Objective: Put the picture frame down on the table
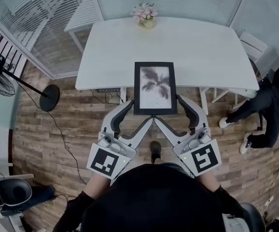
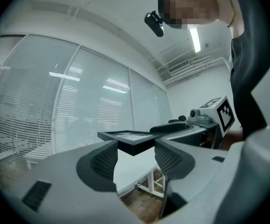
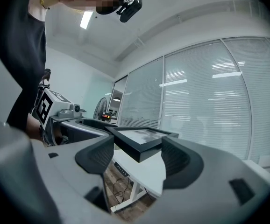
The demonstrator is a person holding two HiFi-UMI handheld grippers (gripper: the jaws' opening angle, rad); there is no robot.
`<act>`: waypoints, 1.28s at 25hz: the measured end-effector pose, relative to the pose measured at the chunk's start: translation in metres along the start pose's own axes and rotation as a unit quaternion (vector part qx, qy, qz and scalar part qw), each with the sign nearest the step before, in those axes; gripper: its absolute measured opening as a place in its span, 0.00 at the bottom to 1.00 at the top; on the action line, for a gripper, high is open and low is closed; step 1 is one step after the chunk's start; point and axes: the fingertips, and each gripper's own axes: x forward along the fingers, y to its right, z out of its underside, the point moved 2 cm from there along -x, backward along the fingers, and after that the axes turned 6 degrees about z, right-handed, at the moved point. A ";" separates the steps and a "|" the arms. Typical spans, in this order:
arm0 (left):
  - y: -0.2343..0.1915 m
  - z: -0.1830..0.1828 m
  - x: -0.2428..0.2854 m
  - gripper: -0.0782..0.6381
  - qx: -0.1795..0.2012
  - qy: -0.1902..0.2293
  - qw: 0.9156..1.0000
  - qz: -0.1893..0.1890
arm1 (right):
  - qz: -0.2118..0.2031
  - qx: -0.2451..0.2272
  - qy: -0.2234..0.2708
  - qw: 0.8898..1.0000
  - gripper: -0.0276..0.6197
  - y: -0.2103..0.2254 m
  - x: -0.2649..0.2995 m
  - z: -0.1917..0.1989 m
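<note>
While the left gripper (image 1: pixel 140 111) clamps the picture frame (image 1: pixel 154 88) at its 7 o'clock corner, jaws only partly closed around that corner, the right gripper (image 1: pixel 167 109) grips the 5 o'clock corner the same way. Frame is face up and level, overlapping the near edge of the table (image 1: pixel 192 42), and looks airborne. Step: carry and lower. Next, likely: advance toward 12 o'clock, set it flat, open both.

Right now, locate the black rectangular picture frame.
Head view, centre: the black rectangular picture frame hangs over the near edge of the white table, near corners held by left gripper and right gripper.
</note>
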 end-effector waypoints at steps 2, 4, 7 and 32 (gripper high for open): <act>-0.006 0.001 0.012 0.47 0.002 -0.002 1.000 -0.002 | -0.002 0.002 0.001 1.000 0.54 0.012 0.008 0.002; -0.015 0.003 0.027 0.47 0.003 -0.005 1.000 -0.004 | -0.005 0.005 -0.001 1.000 0.54 0.026 0.018 0.005; -0.038 0.006 0.052 0.47 -0.001 -0.007 1.000 -0.011 | -0.012 0.009 -0.004 1.000 0.54 0.050 0.042 0.010; -0.050 0.015 0.065 0.47 -0.001 -0.009 1.000 -0.023 | -0.023 0.013 -0.001 1.000 0.54 0.062 0.057 0.021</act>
